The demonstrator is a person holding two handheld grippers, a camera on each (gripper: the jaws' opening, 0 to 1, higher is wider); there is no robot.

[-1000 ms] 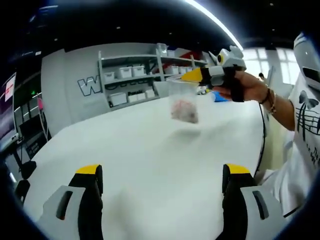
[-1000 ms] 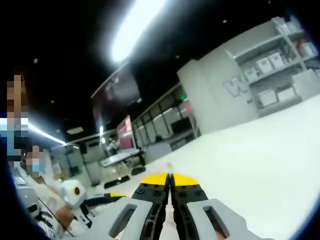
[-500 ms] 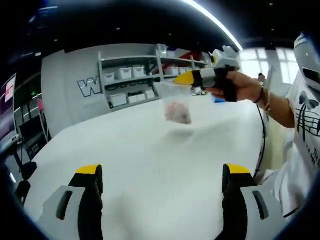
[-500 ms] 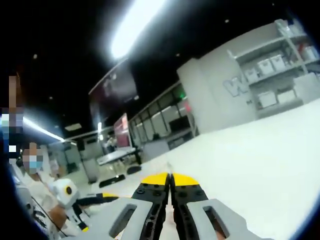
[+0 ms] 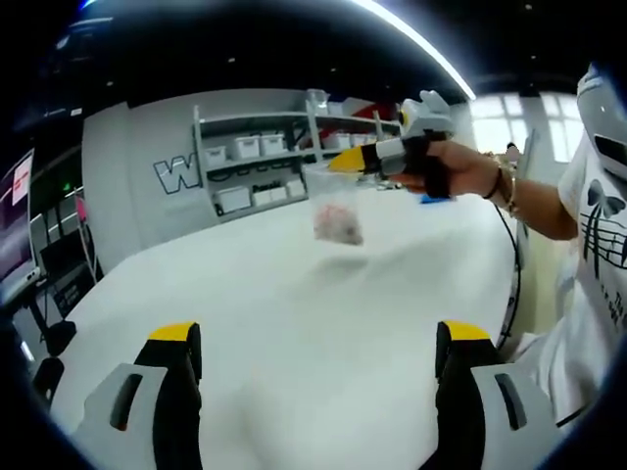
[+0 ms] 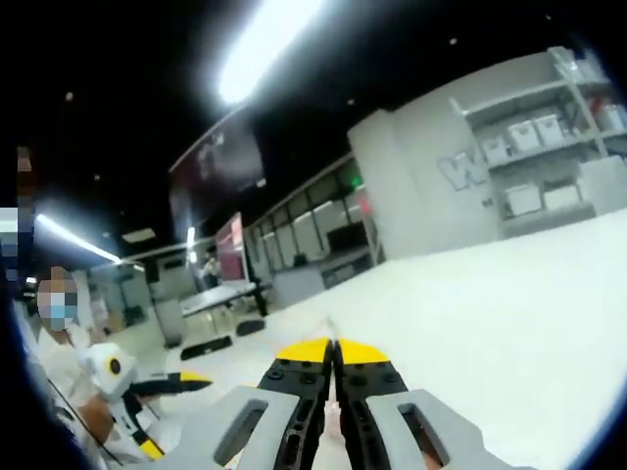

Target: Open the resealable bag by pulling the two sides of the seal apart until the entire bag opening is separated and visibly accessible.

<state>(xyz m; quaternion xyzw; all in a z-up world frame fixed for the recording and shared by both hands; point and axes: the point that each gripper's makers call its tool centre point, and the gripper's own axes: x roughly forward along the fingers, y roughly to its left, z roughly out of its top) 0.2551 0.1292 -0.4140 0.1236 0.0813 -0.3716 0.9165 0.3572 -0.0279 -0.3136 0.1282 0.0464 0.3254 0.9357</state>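
A small clear resealable bag (image 5: pixel 333 204) with pinkish contents (image 5: pixel 338 224) hangs in the air above the white table (image 5: pixel 294 304). The right gripper (image 5: pixel 345 163), held by a hand, comes in from the right and is shut on the bag's top edge. My left gripper (image 5: pixel 318 335) stands open low in the left gripper view, well short of the bag, with nothing between its jaws. In the right gripper view the right gripper (image 6: pixel 334 346) has its yellow tips pressed together, with a thin sliver of bag between the jaws. The left gripper (image 6: pixel 168 411) shows at lower left there.
Grey shelves with white bins (image 5: pixel 257 145) line the far wall beside a large letter W (image 5: pixel 174 172). A person in a white shirt (image 5: pixel 600 245) stands at the right, by the table's edge (image 5: pixel 514 284). Desks and screens (image 6: pixel 225 284) lie beyond the table.
The right gripper has carried the hanging bag leftward and a little higher across the left gripper view. The left gripper stays open and still.
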